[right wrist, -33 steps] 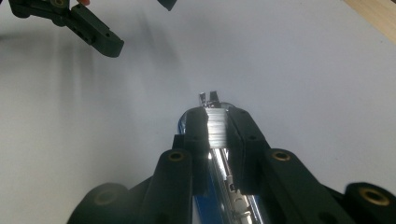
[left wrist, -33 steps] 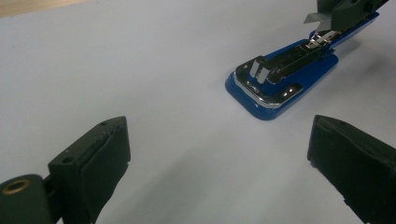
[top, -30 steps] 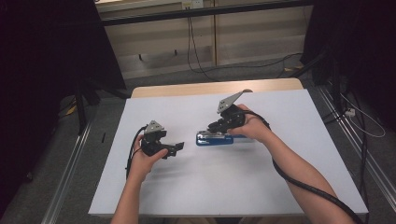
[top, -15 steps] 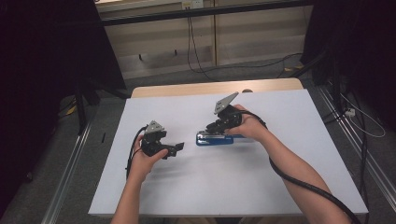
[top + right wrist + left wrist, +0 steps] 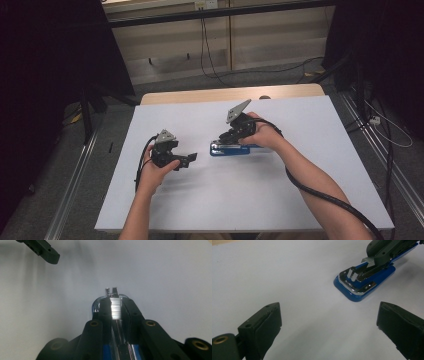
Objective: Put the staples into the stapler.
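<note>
A blue stapler [image 5: 229, 149] with a chrome top lies flat near the middle of the white table [image 5: 300, 200]. My right gripper [image 5: 228, 138] comes at it from the right and is shut on the stapler's [image 5: 115, 305] metal upper arm, its jaws pressed to either side of the staple magazine. In the left gripper view the stapler's [image 5: 361, 283] nose points toward me, with the right gripper [image 5: 387, 250] clamped on its rear. My left gripper [image 5: 190, 159] is held just left of the stapler, open, with bare table between its jaws [image 5: 329, 325]. One of the left gripper's fingers [image 5: 42, 250] shows at top left.
A wooden strip [image 5: 200, 95] borders the table's far edge. Cables [image 5: 215, 60] trail across the floor behind it, and metal rails [image 5: 375, 165] run along both sides. Black cable [image 5: 320, 192] hangs from the right gripper along the forearm.
The right gripper has tipped and shifted slightly left and down on the stapler. The stapler and the left gripper have stayed in place.
</note>
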`<action>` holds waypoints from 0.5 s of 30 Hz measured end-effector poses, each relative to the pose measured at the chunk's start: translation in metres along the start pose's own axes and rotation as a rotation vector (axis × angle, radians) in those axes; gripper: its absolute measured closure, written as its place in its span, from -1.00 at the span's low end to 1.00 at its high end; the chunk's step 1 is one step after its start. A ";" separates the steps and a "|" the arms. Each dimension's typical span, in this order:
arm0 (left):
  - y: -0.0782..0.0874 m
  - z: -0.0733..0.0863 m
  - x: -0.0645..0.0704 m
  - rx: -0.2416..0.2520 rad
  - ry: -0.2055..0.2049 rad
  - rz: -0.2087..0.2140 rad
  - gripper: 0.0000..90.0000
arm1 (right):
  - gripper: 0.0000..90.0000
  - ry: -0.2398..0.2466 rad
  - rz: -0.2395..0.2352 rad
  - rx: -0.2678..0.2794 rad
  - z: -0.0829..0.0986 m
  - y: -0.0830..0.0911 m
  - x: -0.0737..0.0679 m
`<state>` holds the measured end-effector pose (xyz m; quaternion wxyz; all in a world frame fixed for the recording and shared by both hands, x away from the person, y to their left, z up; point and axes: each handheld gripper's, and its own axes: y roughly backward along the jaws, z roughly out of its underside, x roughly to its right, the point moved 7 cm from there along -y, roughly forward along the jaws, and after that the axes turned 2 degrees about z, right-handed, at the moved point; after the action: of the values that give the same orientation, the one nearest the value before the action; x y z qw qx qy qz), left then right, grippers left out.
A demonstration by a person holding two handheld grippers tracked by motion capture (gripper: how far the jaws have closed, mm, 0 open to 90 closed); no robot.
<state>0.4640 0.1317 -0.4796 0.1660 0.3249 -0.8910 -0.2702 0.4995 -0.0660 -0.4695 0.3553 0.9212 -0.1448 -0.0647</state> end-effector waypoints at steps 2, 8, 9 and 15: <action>0.000 0.000 0.000 -0.001 0.002 0.000 -0.87 | 0.77 0.004 0.003 0.000 0.000 -0.001 0.000; 0.000 0.001 0.000 -0.003 0.001 0.001 -0.87 | 0.77 0.005 -0.008 -0.004 0.001 -0.003 0.000; 0.000 0.001 0.000 -0.003 0.002 0.001 -0.87 | 0.77 0.004 -0.011 -0.006 0.001 -0.003 0.000; -0.001 0.001 0.000 -0.010 -0.002 0.003 -0.86 | 0.77 0.005 -0.015 0.002 0.000 -0.003 0.001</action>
<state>0.4638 0.1316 -0.4810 0.1672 0.3226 -0.8903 -0.2746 0.5010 -0.0643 -0.4714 0.3543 0.9228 -0.1368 -0.0649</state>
